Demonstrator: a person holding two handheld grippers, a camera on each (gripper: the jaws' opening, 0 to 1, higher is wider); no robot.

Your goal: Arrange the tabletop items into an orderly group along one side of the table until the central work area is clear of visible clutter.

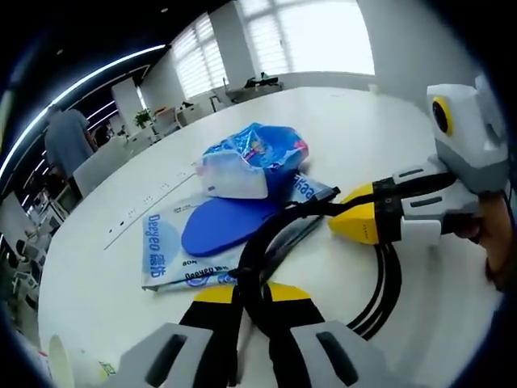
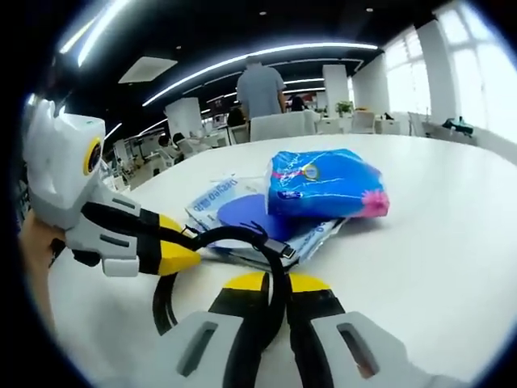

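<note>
We see one black cable on the white counter, held at two places: our left hand-held gripper is closed on its loop, and our right hand-held gripper is closed on it too. Beyond the cable lie one blue tissue pack, one blue oval pad and two flat printed pouches.

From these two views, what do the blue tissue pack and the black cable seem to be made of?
Blue tissue pack: thin plastic film, probably; glossy, crinkled, printed. Black cable: rubber or plastic sheath, likely; smooth, slightly shiny, bending in soft loops. Both grippers, left and right, are closed on it.
</note>
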